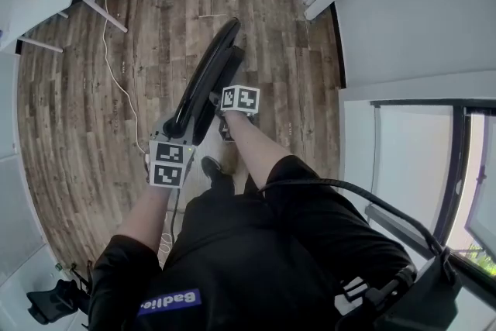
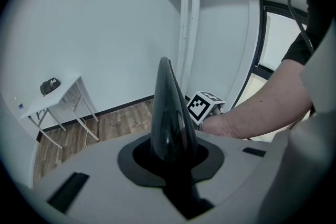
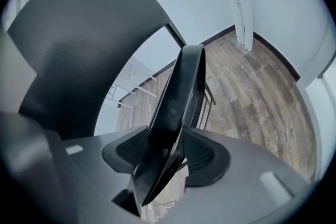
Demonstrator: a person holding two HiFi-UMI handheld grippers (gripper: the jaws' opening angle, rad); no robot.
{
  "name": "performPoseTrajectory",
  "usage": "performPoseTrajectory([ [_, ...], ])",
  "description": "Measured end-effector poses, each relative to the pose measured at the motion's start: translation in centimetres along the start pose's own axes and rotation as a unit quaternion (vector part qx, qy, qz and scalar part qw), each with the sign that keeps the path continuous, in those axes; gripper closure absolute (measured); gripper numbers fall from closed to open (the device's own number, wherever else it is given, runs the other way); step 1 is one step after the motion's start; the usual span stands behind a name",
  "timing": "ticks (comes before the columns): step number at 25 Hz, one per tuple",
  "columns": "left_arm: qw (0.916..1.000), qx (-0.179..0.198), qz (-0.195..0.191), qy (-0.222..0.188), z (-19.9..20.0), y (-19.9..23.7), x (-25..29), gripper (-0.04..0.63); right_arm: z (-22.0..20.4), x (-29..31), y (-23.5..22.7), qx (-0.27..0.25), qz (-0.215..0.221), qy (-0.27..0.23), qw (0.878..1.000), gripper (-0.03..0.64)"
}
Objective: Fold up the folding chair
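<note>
Two grips on one chair. My left gripper [image 2: 170,157] is clamped on a thin black edge of the folding chair [image 1: 208,74], with the pads pressing it from both sides. My right gripper [image 3: 169,153] is clamped on another black panel of the chair, its ribbed pads tight against either face. Both tools point steeply down and away from me. My forearms reach out side by side, the left one nearer my body and the right one further along the chair.

From the head view the chair looks like a narrow black sliver standing on the wooden floor [image 1: 85,128] just ahead of me. Bare planks lie open to its left and beyond it. A white table [image 1: 19,12] stands well apart in the far left corner, and a white cable [image 1: 108,58] trails over the floor between it and the chair. A white wall [image 1: 403,12] runs along the right side, with a strip of floor between it and my right arm.
</note>
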State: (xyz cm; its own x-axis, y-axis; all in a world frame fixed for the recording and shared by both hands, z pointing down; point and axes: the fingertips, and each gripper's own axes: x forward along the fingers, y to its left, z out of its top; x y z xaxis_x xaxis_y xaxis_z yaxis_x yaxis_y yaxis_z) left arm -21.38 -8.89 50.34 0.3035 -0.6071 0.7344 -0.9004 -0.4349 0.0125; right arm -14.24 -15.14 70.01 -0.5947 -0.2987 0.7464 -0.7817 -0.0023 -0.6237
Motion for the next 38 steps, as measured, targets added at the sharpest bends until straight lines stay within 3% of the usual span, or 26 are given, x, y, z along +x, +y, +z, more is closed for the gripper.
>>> performPoseTrajectory([
  [6, 1.0, -0.004, 0.005, 0.0, 0.2, 0.9, -0.2, 0.526, 0.0, -4.1, -1.3, -0.032, -0.003, -0.004, 0.999, 0.411],
  [12, 1.0, -0.004, -0.004, 0.005, 0.0, 1.5, -0.9, 0.528, -1.2, -9.3, -0.7, -0.069, 0.024, -0.014, 0.997, 0.413],
  [21, 1.0, -0.006, -0.001, 0.004, 0.2, 1.6, -1.2, 0.528, -2.3, -20.0, 0.0, -0.169, 0.044, -0.078, 0.981, 0.477],
  [24, 1.0, -0.002, 0.002, 0.001, 0.3, 1.9, -1.1, 0.528, -2.3, -23.0, 1.0, -0.211, 0.051, -0.107, 0.97, 0.509],
  [32, 1.0, 0.004, 0.001, 0.0, 0.5, 1.7, -1.1, 0.528, -3.2, -29.9, 4.8, -0.324, 0.062, -0.185, 0.926, 0.609],
  [38, 1.0, 0.001, 0.003, 0.001, 0.5, 1.5, -1.5, 0.528, -3.8, -33.5, 6.7, -0.379, 0.064, -0.219, 0.897, 0.615],
])
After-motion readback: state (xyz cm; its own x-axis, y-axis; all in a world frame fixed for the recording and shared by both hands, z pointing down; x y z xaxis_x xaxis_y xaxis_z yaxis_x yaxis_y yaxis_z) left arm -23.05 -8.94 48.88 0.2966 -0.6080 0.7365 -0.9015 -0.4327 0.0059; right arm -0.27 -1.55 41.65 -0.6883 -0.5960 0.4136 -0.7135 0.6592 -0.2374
